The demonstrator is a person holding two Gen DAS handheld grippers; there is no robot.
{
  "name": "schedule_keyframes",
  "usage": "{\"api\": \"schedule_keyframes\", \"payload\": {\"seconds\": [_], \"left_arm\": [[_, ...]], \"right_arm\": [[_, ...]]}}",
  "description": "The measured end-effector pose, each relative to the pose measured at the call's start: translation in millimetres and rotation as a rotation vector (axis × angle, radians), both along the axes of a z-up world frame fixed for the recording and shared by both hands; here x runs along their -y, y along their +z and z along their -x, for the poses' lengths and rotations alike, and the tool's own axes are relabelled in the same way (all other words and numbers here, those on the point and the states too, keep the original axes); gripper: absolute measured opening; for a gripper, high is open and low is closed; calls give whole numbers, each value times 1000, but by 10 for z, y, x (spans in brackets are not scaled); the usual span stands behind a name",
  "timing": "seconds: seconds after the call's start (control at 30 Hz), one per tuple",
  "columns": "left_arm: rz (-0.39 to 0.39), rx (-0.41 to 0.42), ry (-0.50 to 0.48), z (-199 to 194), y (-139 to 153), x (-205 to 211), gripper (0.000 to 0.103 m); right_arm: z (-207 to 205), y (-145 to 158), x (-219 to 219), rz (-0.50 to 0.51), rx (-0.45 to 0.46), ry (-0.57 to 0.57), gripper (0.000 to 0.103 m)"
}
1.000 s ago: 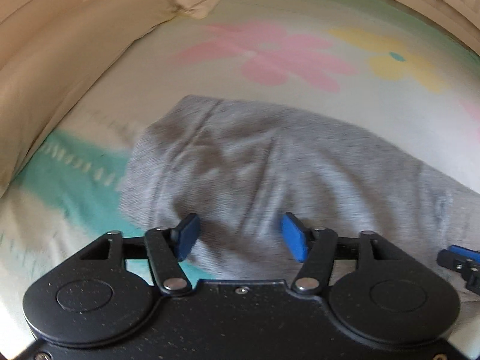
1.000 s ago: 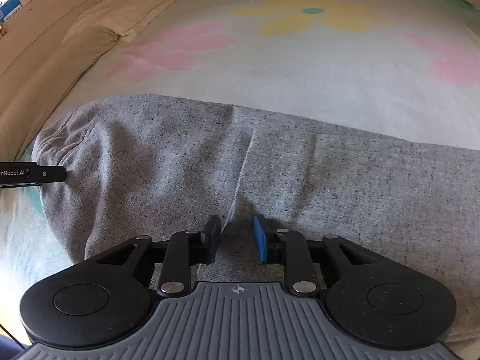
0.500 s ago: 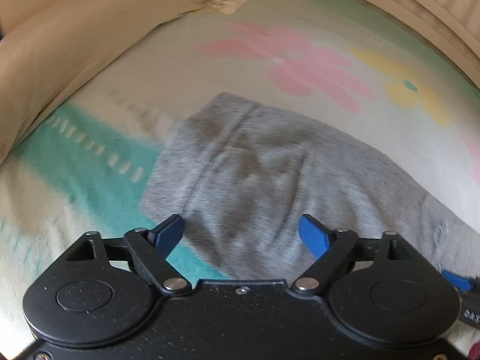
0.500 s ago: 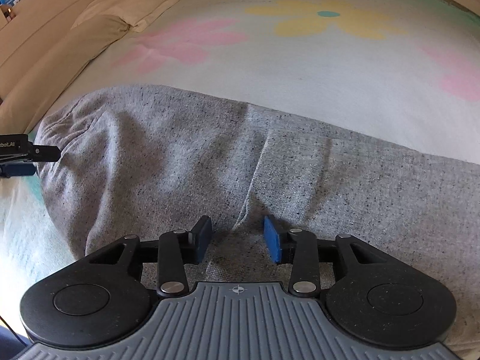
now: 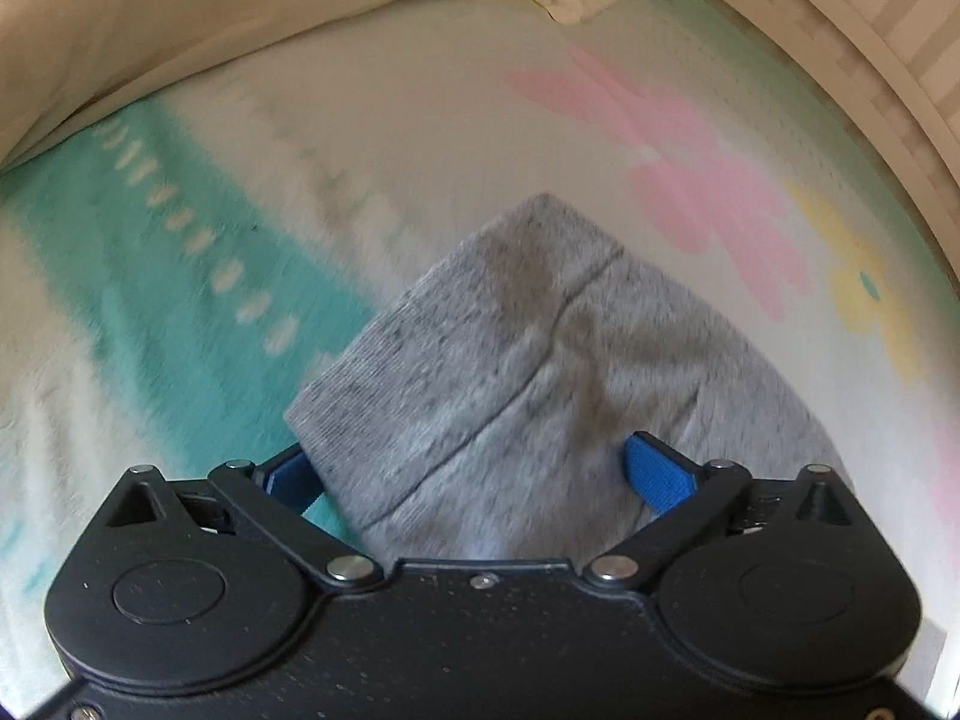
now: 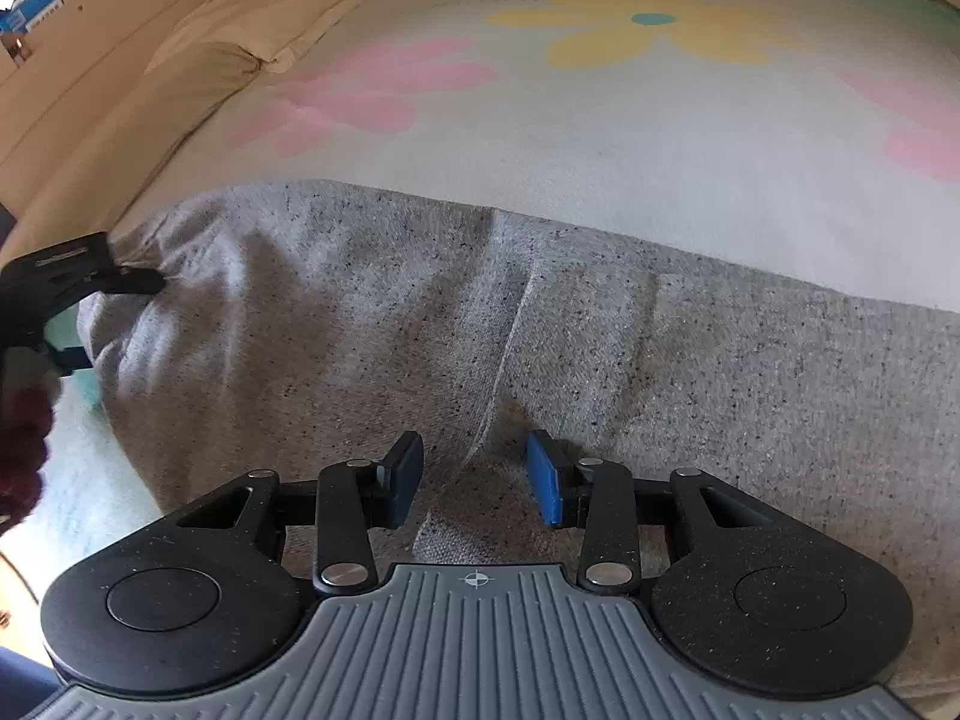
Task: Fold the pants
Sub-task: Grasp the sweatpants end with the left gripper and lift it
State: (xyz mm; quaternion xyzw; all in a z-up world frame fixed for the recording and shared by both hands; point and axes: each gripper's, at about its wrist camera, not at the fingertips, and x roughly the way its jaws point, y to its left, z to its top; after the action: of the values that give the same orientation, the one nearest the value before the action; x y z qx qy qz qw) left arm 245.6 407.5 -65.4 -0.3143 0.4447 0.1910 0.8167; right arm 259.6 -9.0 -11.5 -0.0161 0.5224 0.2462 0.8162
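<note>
Underneath, a flowered blanket (image 6: 600, 138) covers the bed, beige pillows (image 5: 180, 18) at the far side; grey pants (image 6: 420, 324) lie across it, their end between the spread left gripper (image 5: 474, 471), a raised fold between the parted right gripper (image 6: 474, 474)

A home bedroom, shown by the bed: a soft blanket (image 6: 600, 138) printed with pink and yellow flowers and a teal band, cream pillows (image 5: 240, 18) along its head, and a striped wall (image 5: 900, 18) beside it.
</note>
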Motion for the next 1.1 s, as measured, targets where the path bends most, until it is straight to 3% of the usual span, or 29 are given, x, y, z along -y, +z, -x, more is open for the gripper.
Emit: {"api": "schedule_keyframes", "payload": {"seconds": [0.03,0.07,0.1,0.2,0.23,0.3,0.33,0.4,0.47,0.77,0.93,1.1], "left_arm": [[-9,-2,6,-32,2,14,100],[-28,-4,14,-47,18,37,89],[-54,2,23,-53,53,66,69],[-50,30,-17,-90,167,121,50],[-59,36,-21,-93,232,143,49],[-79,58,-33,-89,375,199,46],[-94,68,-40,-84,450,233,46],[-116,95,-62,-44,603,324,44],[-155,122,-93,-11,779,456,44],[-293,245,-227,89,1530,1245,44],[-368,295,-356,-3,1677,1946,44],[-408,264,-491,-245,1483,2791,44]], "right_arm": [[-6,12,25,-12,-6,-3,37],[-9,25,47,-24,-9,-8,37],[-14,50,83,-38,-4,-17,37],[-28,121,151,-50,41,-36,37],[-36,133,161,-49,50,-38,36],[-46,121,141,-43,50,-27,19],[-43,87,113,-26,42,-15,17],[-45,-61,58,18,-2,12,16],[-24,-96,58,2,22,19,16],[-26,164,471,-80,56,-67,16],[-5,243,943,-95,77,-166,16],[6,205,1380,-104,65,-277,16]]}}
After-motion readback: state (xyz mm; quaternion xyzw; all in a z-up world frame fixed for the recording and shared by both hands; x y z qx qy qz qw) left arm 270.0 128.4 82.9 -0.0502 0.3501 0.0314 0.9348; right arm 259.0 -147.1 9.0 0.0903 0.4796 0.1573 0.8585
